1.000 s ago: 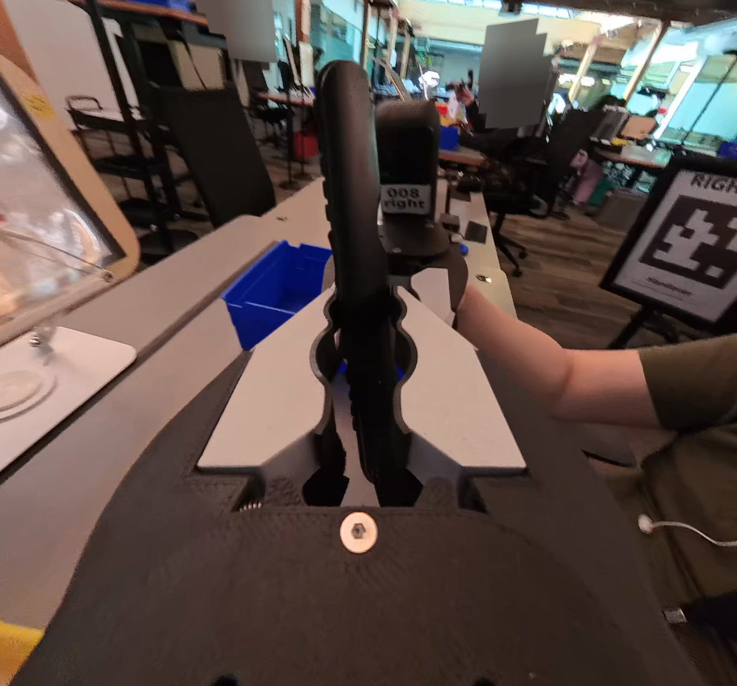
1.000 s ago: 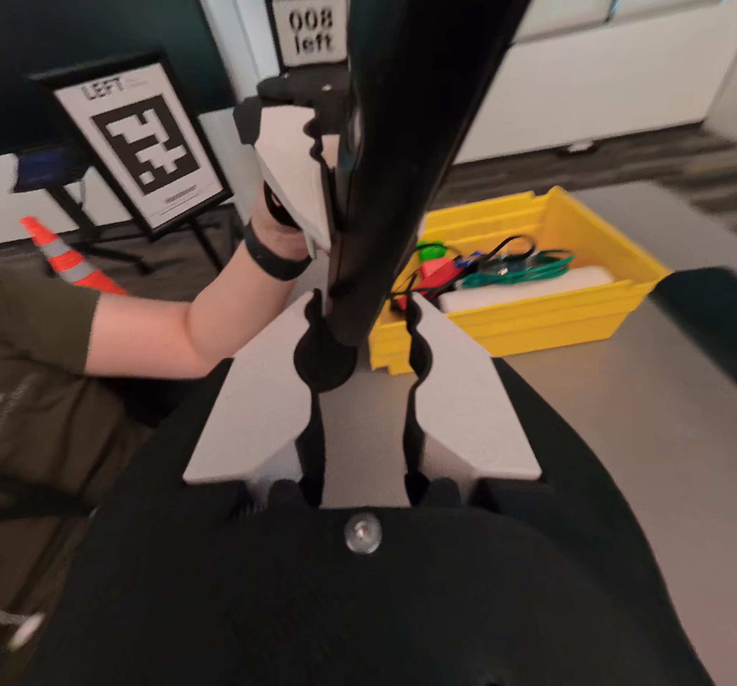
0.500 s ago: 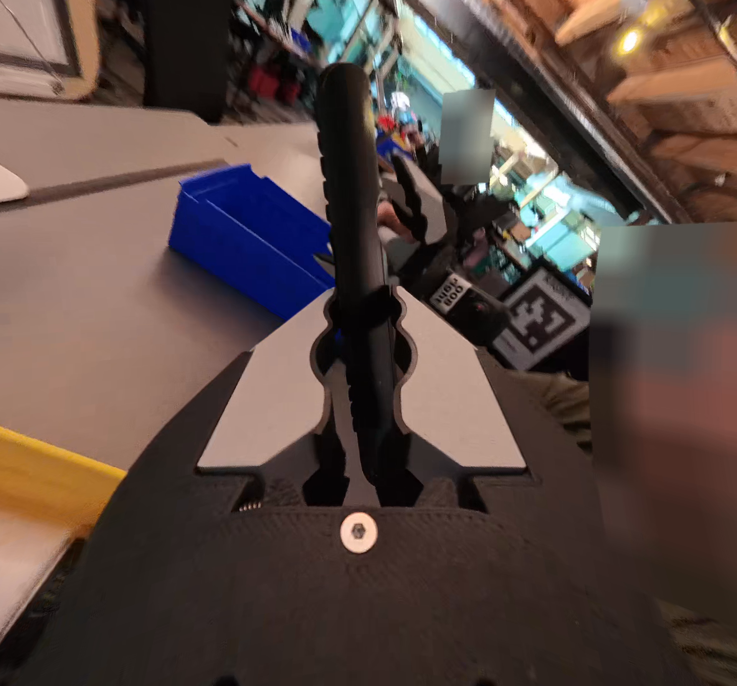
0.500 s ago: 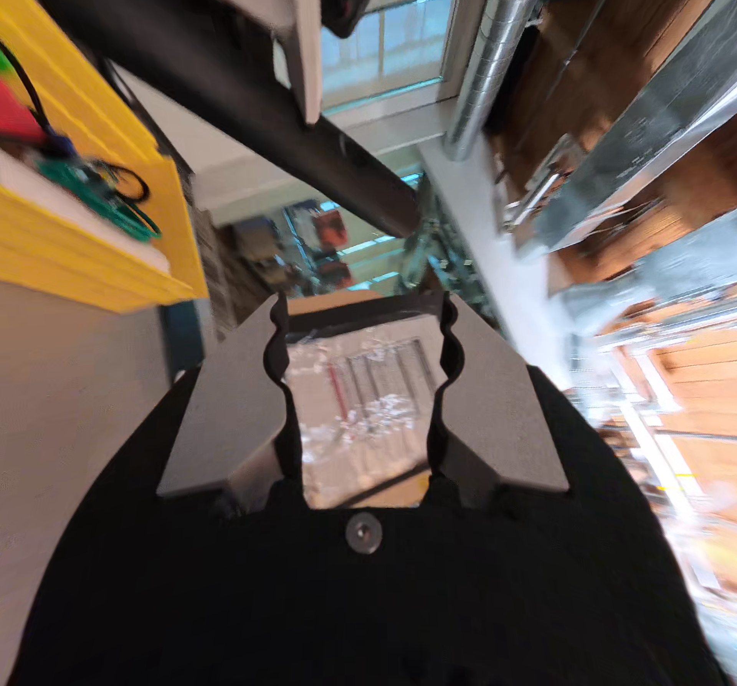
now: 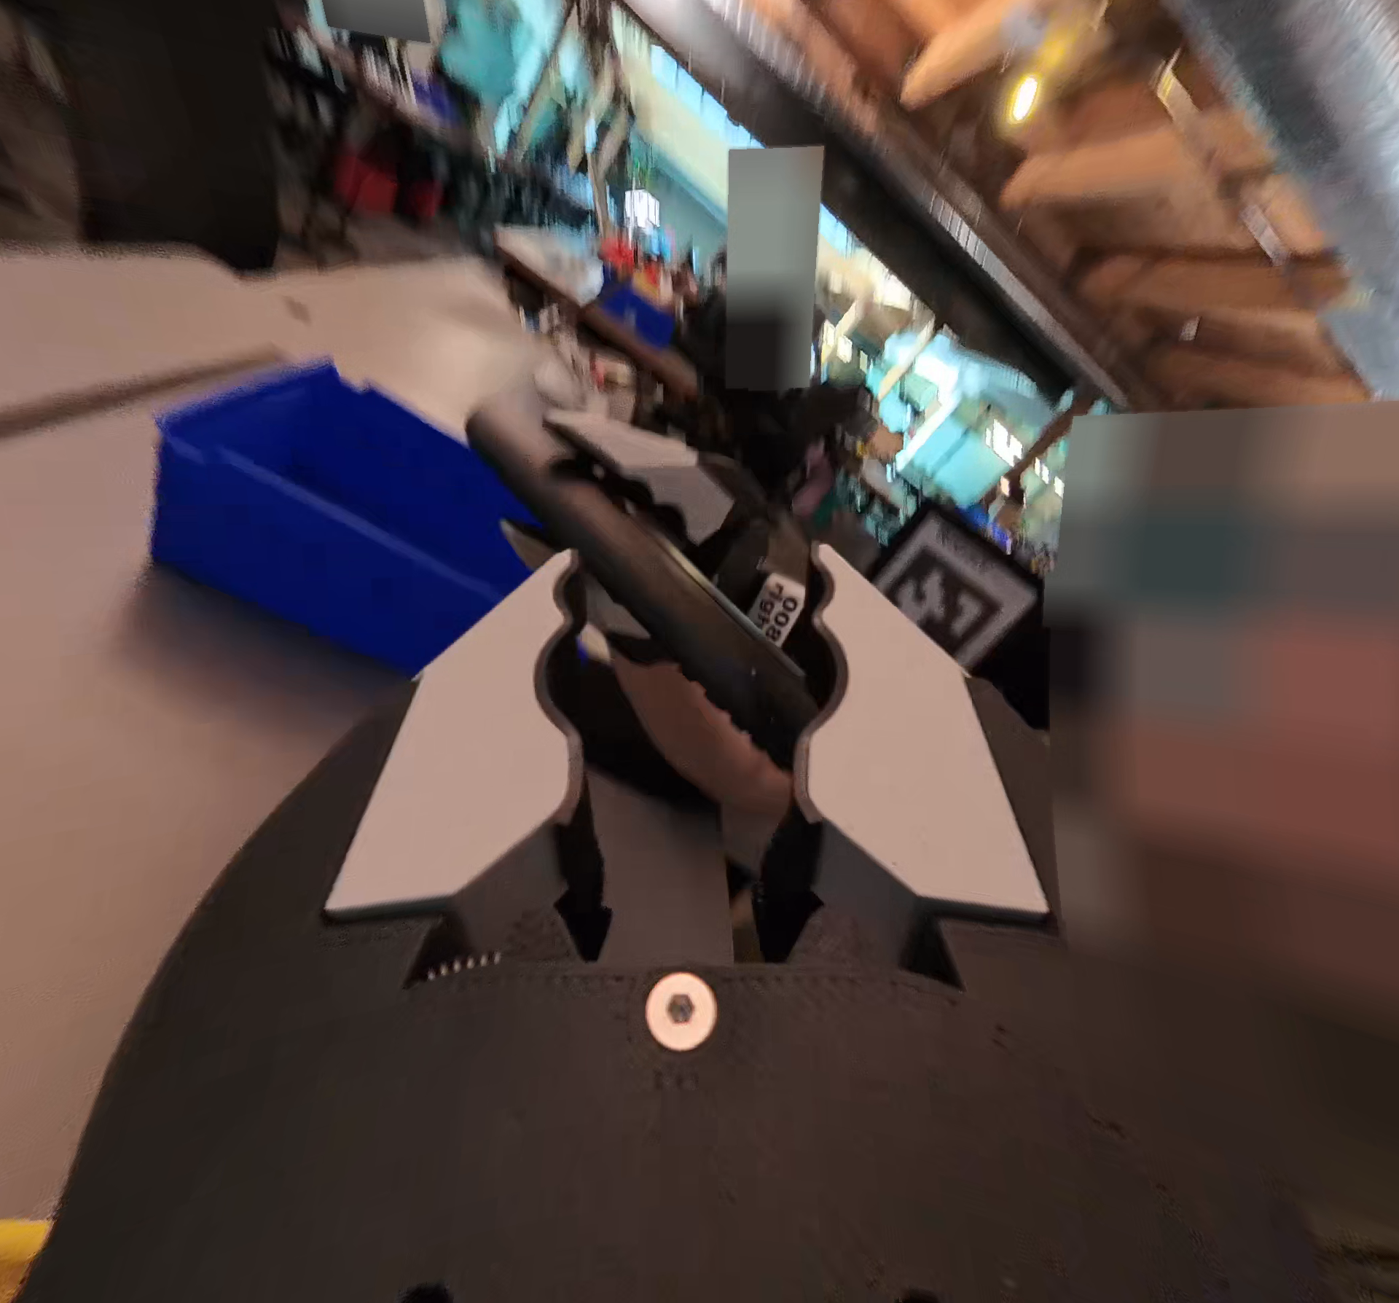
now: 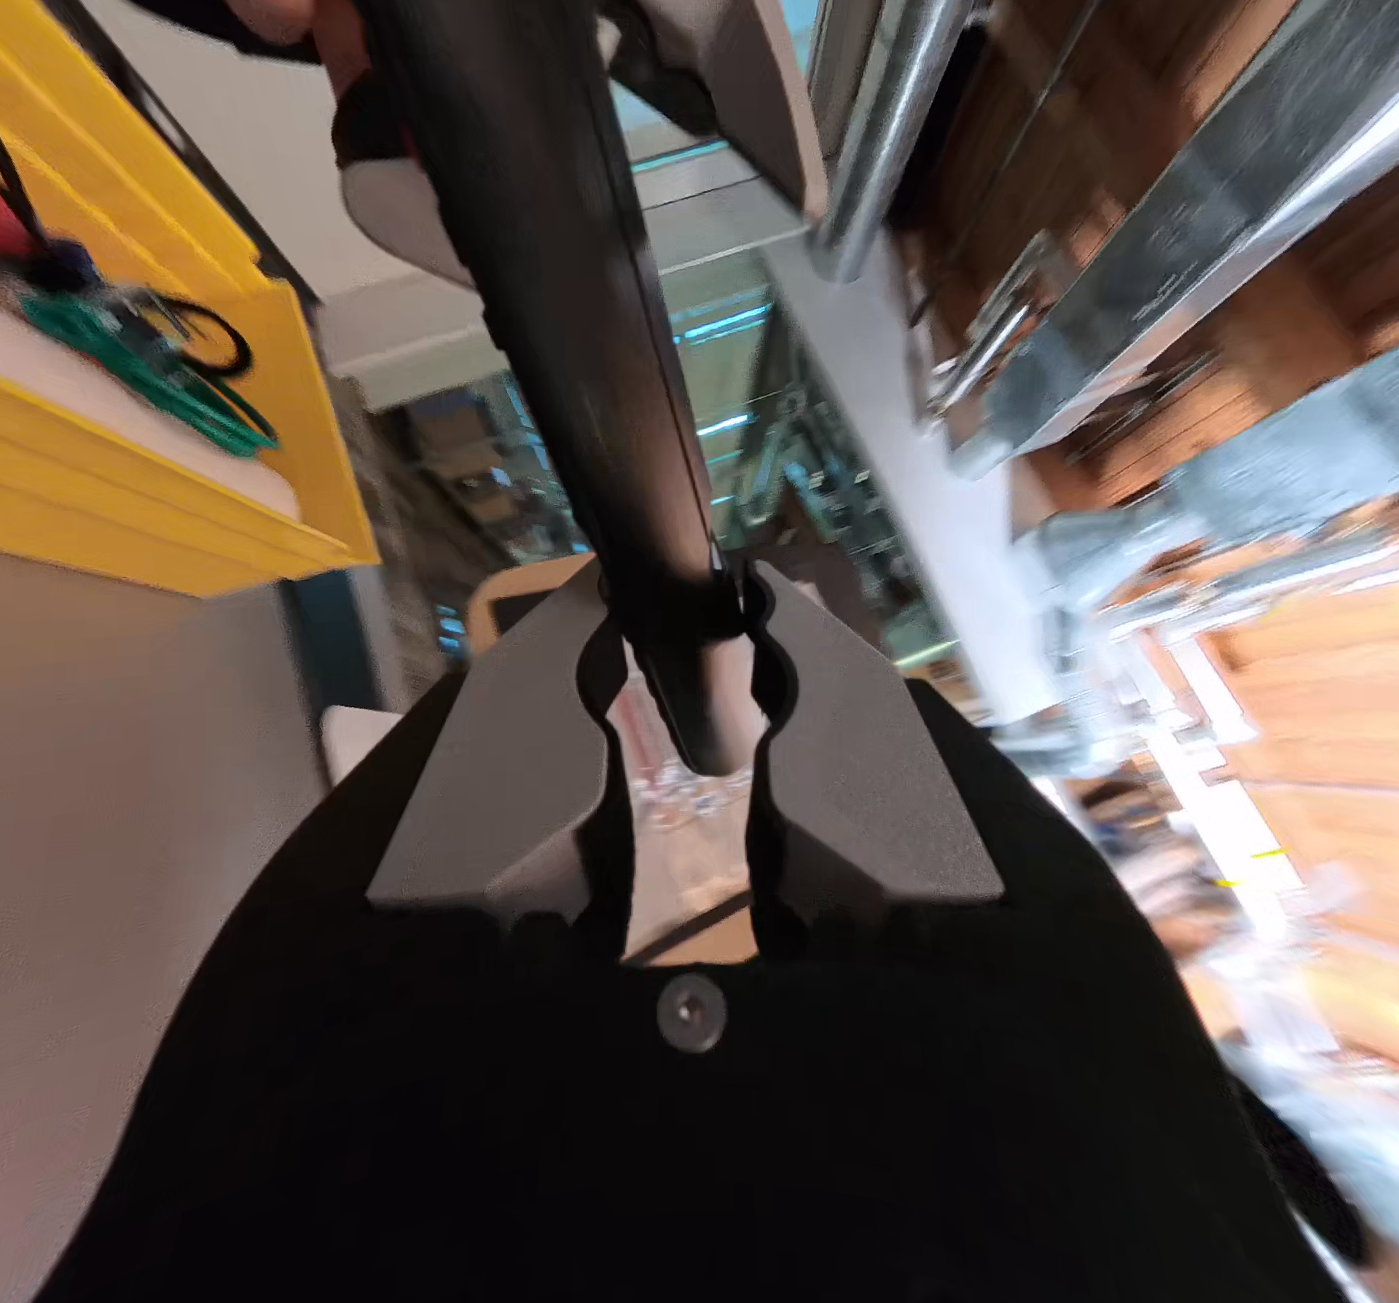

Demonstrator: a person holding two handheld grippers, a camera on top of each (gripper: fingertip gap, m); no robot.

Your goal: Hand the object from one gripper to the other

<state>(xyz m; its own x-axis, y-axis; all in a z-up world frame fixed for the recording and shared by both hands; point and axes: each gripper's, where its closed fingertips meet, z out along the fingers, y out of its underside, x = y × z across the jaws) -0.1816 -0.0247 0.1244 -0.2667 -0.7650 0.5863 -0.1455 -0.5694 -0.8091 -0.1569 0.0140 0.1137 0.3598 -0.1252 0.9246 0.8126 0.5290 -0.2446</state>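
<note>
A long black object with a ridged grip [image 5: 666, 600] runs slantwise through the gap of my left gripper [image 5: 693, 562]. The left jaws stand wide open; the object's near end rests against the right finger's inner edge. Farther off, my right gripper [image 5: 643, 479] clamps the object's far part. In the right wrist view, my right gripper [image 6: 681, 578] is shut on the object [image 6: 545, 244] near its end. The left gripper's grey fingers [image 6: 757, 55] stand on either side of the object higher up, with a hand beside them.
A blue bin [image 5: 303, 494] stands on the grey table [image 5: 113, 737] left of the grippers. A yellow bin [image 6: 151, 434] with green and black cables is at the left of the right wrist view. A black-and-white marker board [image 5: 954, 600] stands behind. Both views are motion-blurred.
The left gripper, shut on the black object before, has opened. The right gripper, open and apart half a second ago, has closed on the object's end.
</note>
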